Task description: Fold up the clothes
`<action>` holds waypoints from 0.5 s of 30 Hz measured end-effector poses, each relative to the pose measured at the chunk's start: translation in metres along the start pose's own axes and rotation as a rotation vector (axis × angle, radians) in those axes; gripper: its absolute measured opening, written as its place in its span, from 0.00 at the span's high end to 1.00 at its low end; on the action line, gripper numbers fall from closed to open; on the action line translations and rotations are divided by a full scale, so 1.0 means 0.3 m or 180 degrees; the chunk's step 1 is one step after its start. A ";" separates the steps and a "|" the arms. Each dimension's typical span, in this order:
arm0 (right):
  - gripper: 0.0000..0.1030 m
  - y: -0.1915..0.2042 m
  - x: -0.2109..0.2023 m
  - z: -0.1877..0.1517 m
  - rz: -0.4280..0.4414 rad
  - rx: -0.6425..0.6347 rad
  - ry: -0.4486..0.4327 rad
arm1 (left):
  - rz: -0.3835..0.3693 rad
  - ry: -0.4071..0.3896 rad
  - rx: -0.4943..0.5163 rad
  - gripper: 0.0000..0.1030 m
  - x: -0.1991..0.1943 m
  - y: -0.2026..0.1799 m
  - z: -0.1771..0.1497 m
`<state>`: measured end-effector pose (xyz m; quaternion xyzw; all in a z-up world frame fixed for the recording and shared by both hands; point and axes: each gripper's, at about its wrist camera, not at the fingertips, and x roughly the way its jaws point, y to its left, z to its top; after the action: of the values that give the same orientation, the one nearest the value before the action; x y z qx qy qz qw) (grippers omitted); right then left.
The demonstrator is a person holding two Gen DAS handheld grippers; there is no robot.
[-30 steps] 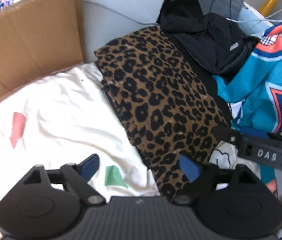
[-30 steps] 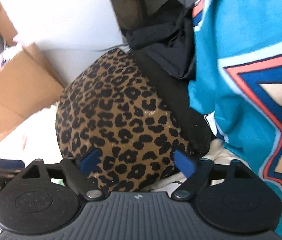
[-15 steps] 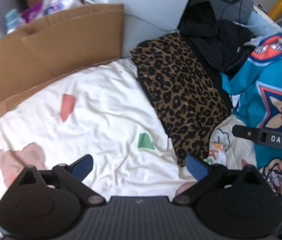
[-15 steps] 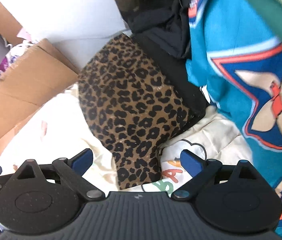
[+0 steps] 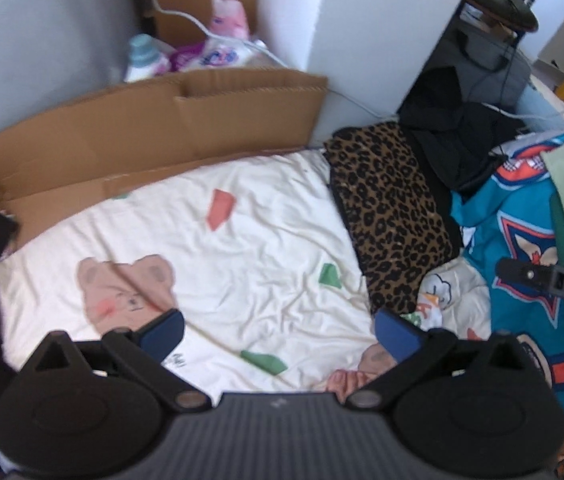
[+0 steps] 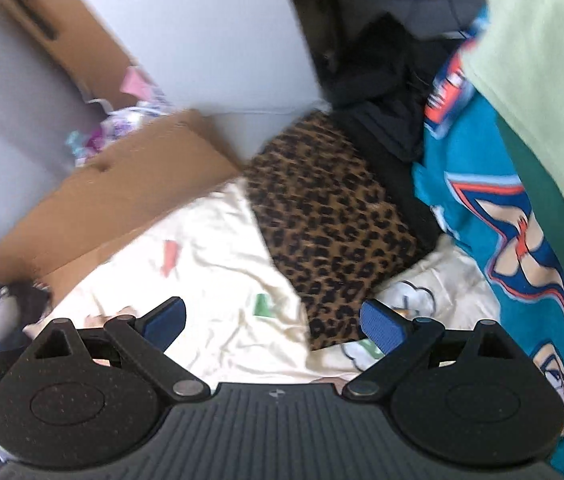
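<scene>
With both tools, the left tool (image 5: pixel 277 330) and right tool (image 6: pixel 271 322), spread and empty, treat the leopard garment (image 5: pixel 390 208) at centre right as folded and the teal jersey (image 5: pixel 522 236) at right as pending.

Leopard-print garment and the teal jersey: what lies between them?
A strip of black fabric runs between the leopard-print garment and the teal jersey. The left wrist view shows it best.

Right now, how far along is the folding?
Looks done: the leopard-print garment lies as a folded rectangle on the cream sheet. In hand: nothing; the left gripper and right gripper are open and empty. Left: the teal jersey, black clothing and pale green garment lie unfolded.
</scene>
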<state>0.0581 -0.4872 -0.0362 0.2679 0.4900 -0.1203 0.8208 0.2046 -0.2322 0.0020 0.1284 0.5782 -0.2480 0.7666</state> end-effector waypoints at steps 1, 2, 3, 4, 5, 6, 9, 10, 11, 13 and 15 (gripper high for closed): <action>0.05 0.022 -0.024 -0.002 0.0037 -0.0059 -0.0007 | -0.0001 -0.0023 -0.0018 0.00 -0.036 0.011 -0.006; 0.05 0.040 -0.045 -0.004 0.0068 -0.0086 -0.0005 | -0.0028 -0.0044 -0.0054 0.00 -0.072 0.021 -0.014; 0.05 0.056 -0.067 -0.008 0.0094 -0.0088 -0.0003 | -0.0041 -0.0055 -0.0101 0.00 -0.106 0.044 -0.024; 0.05 0.072 -0.089 -0.012 0.0123 -0.0097 0.0005 | -0.0036 -0.0063 -0.0153 0.00 -0.139 0.067 -0.033; 0.05 0.091 -0.108 -0.016 0.0165 -0.0129 0.0034 | -0.0014 -0.0075 -0.0201 0.00 -0.174 0.091 -0.042; 0.05 0.111 -0.129 -0.021 0.0205 -0.0170 0.0063 | 0.0023 -0.0094 -0.0238 0.00 -0.207 0.112 -0.052; 0.05 0.155 -0.206 -0.035 0.0220 -0.0249 0.0023 | 0.0110 -0.0173 -0.0342 0.00 -0.310 0.177 -0.085; 0.05 0.165 -0.232 -0.040 0.0211 -0.0265 -0.0004 | 0.0124 -0.0212 -0.0372 0.00 -0.346 0.199 -0.098; 0.05 0.174 -0.254 -0.044 0.0219 -0.0292 -0.0009 | 0.0137 -0.0262 -0.0400 0.00 -0.383 0.222 -0.116; 0.05 0.188 -0.295 -0.052 0.0229 -0.0322 -0.0016 | 0.0174 -0.0344 -0.0442 0.00 -0.450 0.261 -0.152; 0.05 0.200 -0.341 -0.056 0.0243 -0.0348 -0.0015 | 0.0247 -0.0412 -0.0454 0.00 -0.518 0.293 -0.185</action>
<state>0.0231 -0.4348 0.0657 0.2409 0.4833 -0.0626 0.8393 0.1730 -0.0952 0.1252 0.0795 0.5382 -0.1842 0.8186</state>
